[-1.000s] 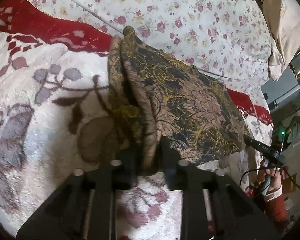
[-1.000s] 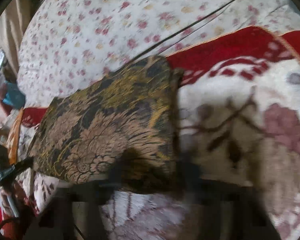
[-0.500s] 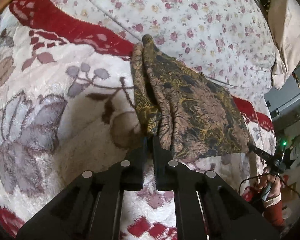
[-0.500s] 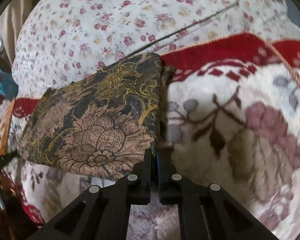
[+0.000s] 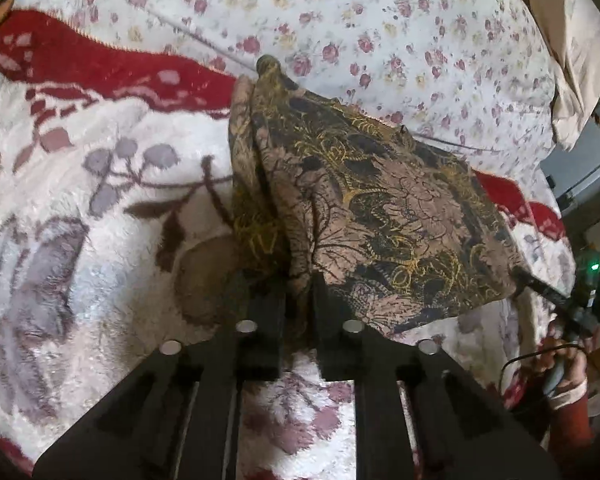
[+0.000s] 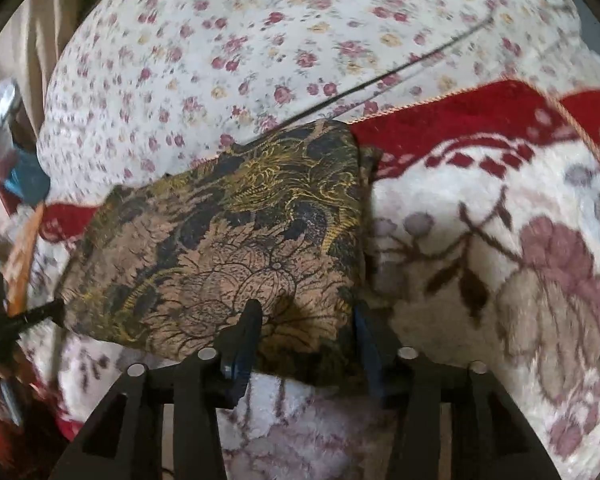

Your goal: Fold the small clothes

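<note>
the folded garment (image 5: 384, 216), a brown cloth with black and gold floral print, lay on a plush white blanket (image 5: 80, 208) patterned with grey and mauve flowers and a red border, which covered the bed. behind it was a white sheet (image 5: 380, 24) with small pink roses. the left gripper (image 5: 298, 304) was clenched on the garment's near left edge, a bunched fold of cloth pinched between its two black fingers (image 5: 264, 320). in the right wrist view the same garment (image 6: 228, 248) sat left of centre, with the blanket (image 6: 480, 248) spreading to the right. the right gripper (image 6: 306, 320) was released, its jaws spread wide, one finger (image 6: 246, 332) lying over the cloth's near edge and the other at the garment's right-hand corner, not pinching it. a thin dark line (image 6: 380, 80) ran across the sheet (image 6: 260, 20) behind the garment.
</note>
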`<act>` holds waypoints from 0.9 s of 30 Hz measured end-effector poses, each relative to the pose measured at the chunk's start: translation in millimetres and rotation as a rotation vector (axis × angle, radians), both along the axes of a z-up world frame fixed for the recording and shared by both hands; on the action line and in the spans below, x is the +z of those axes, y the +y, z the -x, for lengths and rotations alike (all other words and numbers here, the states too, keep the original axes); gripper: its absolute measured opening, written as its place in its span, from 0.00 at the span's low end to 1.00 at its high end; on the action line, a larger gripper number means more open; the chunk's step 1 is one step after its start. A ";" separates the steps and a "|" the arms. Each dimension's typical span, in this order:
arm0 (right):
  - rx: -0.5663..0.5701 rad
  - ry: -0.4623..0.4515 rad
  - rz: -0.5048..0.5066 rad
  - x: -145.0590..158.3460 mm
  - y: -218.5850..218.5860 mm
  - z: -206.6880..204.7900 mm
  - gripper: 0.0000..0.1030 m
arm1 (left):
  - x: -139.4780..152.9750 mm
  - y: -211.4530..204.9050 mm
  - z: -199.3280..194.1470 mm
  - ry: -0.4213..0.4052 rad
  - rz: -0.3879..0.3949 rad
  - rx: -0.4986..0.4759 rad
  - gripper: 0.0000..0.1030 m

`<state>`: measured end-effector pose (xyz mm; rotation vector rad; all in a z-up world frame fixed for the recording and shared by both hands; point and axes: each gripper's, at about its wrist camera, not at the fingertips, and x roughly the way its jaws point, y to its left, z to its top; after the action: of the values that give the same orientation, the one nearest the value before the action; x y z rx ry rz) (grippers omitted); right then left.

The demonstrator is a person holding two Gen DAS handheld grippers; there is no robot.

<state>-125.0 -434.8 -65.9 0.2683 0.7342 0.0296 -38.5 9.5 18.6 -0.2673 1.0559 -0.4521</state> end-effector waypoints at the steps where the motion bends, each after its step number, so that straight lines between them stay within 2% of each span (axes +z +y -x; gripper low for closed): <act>1: -0.001 0.010 0.003 -1.8 -1.4 -2.9 0.15 | 1.4 4.4 0.8 0.005 0.024 0.002 0.08; 2: -0.009 0.013 0.006 -1.4 -4.4 -3.4 0.08 | 4.7 9.3 2.6 0.002 0.049 0.001 0.07; 3: -0.012 0.006 0.002 1.1 -8.0 -1.9 0.06 | 9.5 13.6 5.2 -0.011 0.066 -0.003 0.07; 4: -0.012 -0.012 -0.014 5.8 -12.2 2.0 0.05 | 15.0 17.3 8.6 -0.032 0.067 -0.007 0.03; 6: -0.011 -0.045 -0.012 14.1 -16.1 9.8 0.05 | 18.7 25.6 12.8 -0.058 0.039 0.010 0.03; 7: -0.013 -0.049 0.010 15.3 -16.1 11.2 0.05 | 13.9 29.5 11.5 -0.043 0.040 0.019 0.03; 10: -0.033 0.030 0.040 -1.6 -17.8 2.7 0.04 | -3.9 33.6 8.2 0.009 0.036 0.038 0.03; 14: -0.071 0.039 0.001 -4.4 -25.3 6.8 0.05 | 7.2 32.0 13.4 -0.022 0.025 0.057 0.03; 17: -0.089 0.040 -0.028 9.2 -24.7 8.4 0.13 | 24.3 23.5 15.6 -0.061 -0.011 0.053 0.03; 18: -0.078 0.031 -0.014 15.6 -19.4 6.4 0.18 | 29.0 21.2 15.9 -0.077 -0.036 0.060 0.03; 20: -0.052 0.000 0.022 27.4 -3.4 -0.9 0.38 | 38.1 12.6 15.3 -0.112 -0.080 0.070 0.04; 21: -0.040 -0.016 0.035 31.9 5.2 -7.0 0.50 | 40.9 8.7 13.7 -0.121 -0.087 0.078 0.08; 22: -0.024 -0.024 0.059 36.3 16.0 -16.7 0.51 | 42.4 4.6 11.1 -0.124 -0.088 0.088 0.19; 23: -0.011 -0.018 0.092 39.2 27.2 -27.5 0.51 | 42.5 1.0 8.9 -0.124 -0.088 0.095 0.34; 24: 0.001 -0.006 0.122 40.2 36.4 -38.4 0.51 | 41.7 -3.2 6.3 -0.125 -0.089 0.102 0.41; 25: 0.027 0.012 0.151 39.6 48.0 -53.2 0.51 | 40.1 -8.1 3.4 -0.128 -0.088 0.107 0.47; 27: 0.072 0.041 0.173 34.6 64.5 -78.8 0.51 | 34.6 -17.3 -1.5 -0.131 -0.099 0.110 0.48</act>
<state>-46.3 -370.3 -31.3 0.0774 0.7822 0.0293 -37.1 -7.8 53.2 -0.2041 0.9276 -0.3132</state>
